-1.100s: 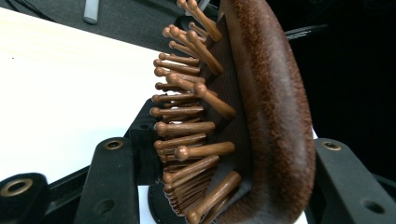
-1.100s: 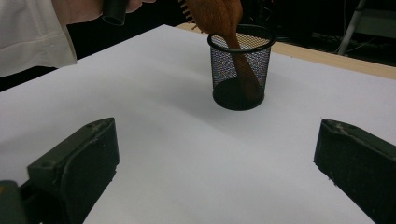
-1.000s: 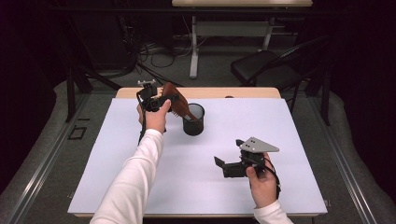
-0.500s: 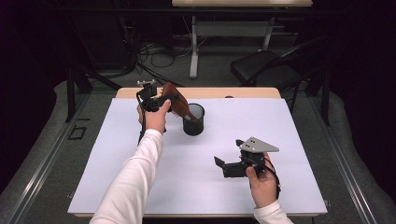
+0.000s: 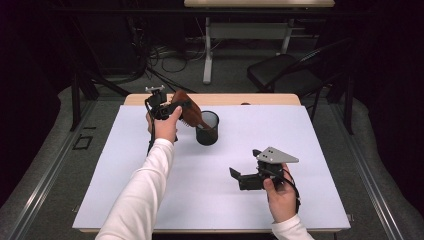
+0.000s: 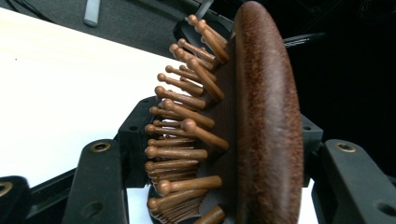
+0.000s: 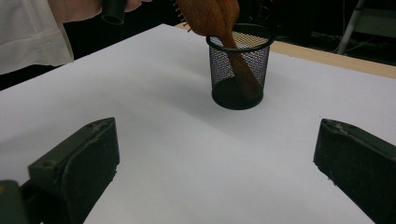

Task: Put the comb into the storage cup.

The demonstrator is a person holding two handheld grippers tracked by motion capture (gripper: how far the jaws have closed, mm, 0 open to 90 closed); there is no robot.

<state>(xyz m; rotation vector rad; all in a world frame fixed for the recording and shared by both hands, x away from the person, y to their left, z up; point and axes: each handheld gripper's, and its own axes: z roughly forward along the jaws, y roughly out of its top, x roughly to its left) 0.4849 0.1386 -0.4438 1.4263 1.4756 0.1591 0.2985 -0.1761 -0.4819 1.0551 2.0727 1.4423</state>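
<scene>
Jaws of the left gripper (image 5: 182, 106) had just been opening, with the head of a wooden hairbrush (image 6: 261, 121) between them; in the left gripper view a gap showed on each side of the brush, its bristle pegs pointing left. Its handle stood inside a black mesh cup (image 5: 207, 128) at the far middle of the white table (image 5: 320, 150), leaning on the rim. Nearer and to the right, the right gripper (image 5: 235, 176) had its jaws spread wide with nothing between them, aimed toward the cup.
</scene>
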